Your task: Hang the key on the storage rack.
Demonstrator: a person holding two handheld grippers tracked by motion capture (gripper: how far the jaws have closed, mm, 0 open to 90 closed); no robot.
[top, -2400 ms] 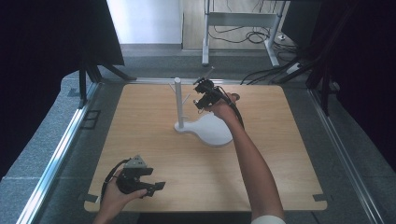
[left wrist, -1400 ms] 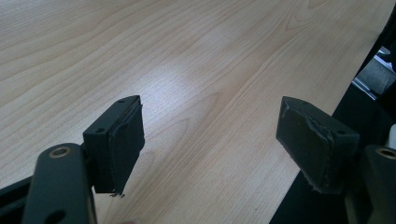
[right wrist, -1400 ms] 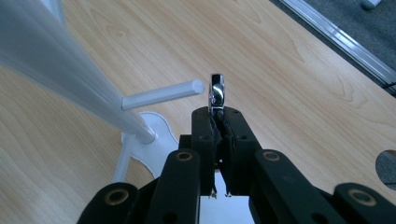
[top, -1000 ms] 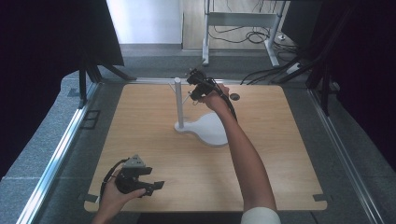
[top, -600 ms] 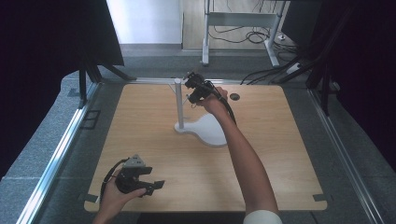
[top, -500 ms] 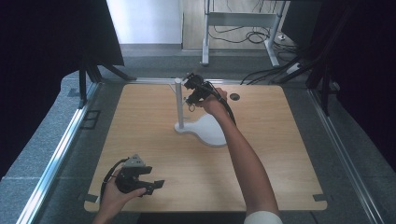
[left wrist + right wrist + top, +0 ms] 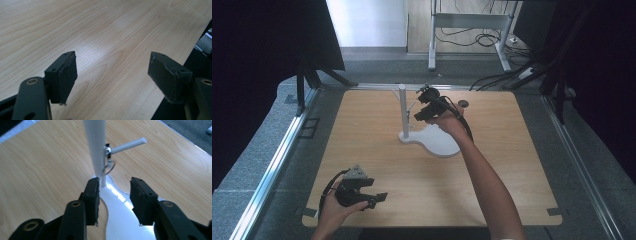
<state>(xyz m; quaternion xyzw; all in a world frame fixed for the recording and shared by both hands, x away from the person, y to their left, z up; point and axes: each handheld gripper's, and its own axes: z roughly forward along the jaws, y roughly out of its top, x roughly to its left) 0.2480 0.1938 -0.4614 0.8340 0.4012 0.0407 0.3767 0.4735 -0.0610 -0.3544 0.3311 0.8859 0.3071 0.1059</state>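
Note:
A white stand has an upright post (image 7: 402, 111) (image 7: 96, 150) on a flat white base (image 7: 439, 141) (image 7: 120, 220). A thin side arm (image 7: 127, 145) sticks out of the post. A small metal ring (image 7: 109, 168) hangs from a clip where the arm meets the post. My right gripper (image 7: 418, 106) (image 7: 113, 200) hovers just right of the post, over the base. Its jaws have just been opening and nothing is between them. My left gripper (image 7: 375, 199) (image 7: 112, 72) rests open and empty at the table's near left corner.
The wooden table (image 7: 512, 165) has a small dark round disc (image 7: 463, 104) near its far edge, right of the stand. Metal rails (image 7: 272, 165) run along the table's left side. A desk frame and cables (image 7: 472, 30) stand on the floor beyond.
My right gripper has drawn back from the top of the post toward the person, and its jaws have parted. The left gripper has stayed put.

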